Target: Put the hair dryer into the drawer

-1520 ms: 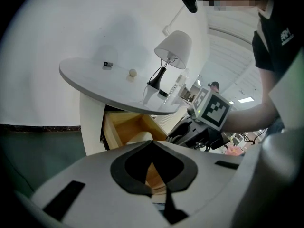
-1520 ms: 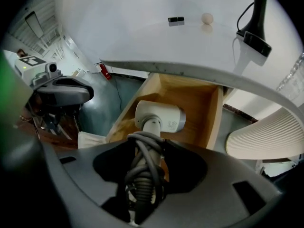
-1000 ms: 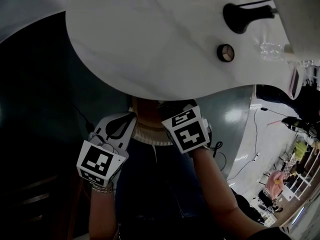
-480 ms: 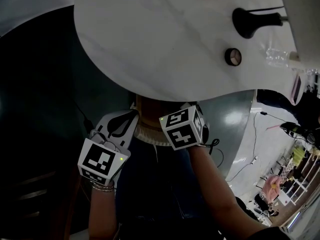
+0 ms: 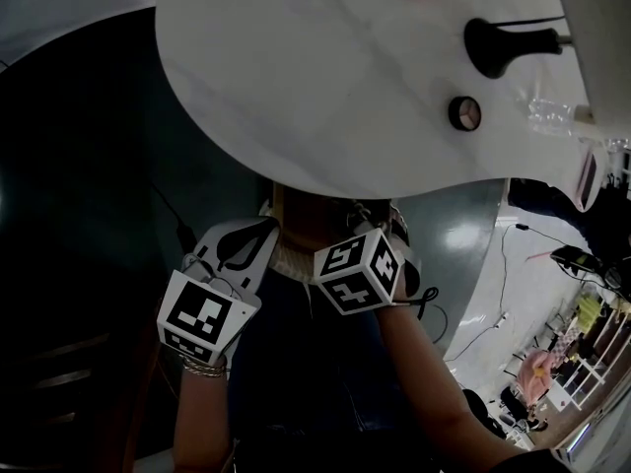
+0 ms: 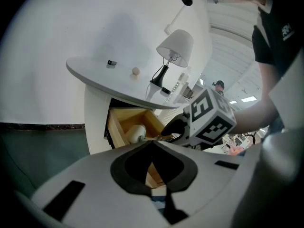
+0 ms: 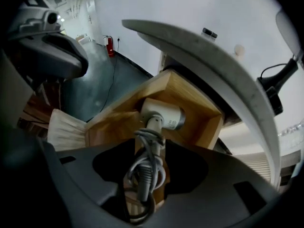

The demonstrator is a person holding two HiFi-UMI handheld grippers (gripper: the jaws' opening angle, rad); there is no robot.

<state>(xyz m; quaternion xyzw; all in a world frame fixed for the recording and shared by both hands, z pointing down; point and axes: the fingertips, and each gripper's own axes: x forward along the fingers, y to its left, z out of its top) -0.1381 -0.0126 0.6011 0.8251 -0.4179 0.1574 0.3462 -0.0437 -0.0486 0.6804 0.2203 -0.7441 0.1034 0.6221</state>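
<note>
The right gripper's (image 7: 142,177) jaws grasp the hair dryer (image 7: 164,115) by its cord-wrapped handle, head already inside the open drawer (image 7: 197,99), so lower it flat onto the drawer floor before releasing (the left gripper (image 6: 152,146) hangs beside, jaws closed on nothing).

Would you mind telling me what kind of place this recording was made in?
Probably a mock bedroom corner inside a large workshop hall: a white table with a lamp on it, an open wooden drawer beneath holding a hair dryer, and beyond them a wide shiny floor with loose cables.
</note>
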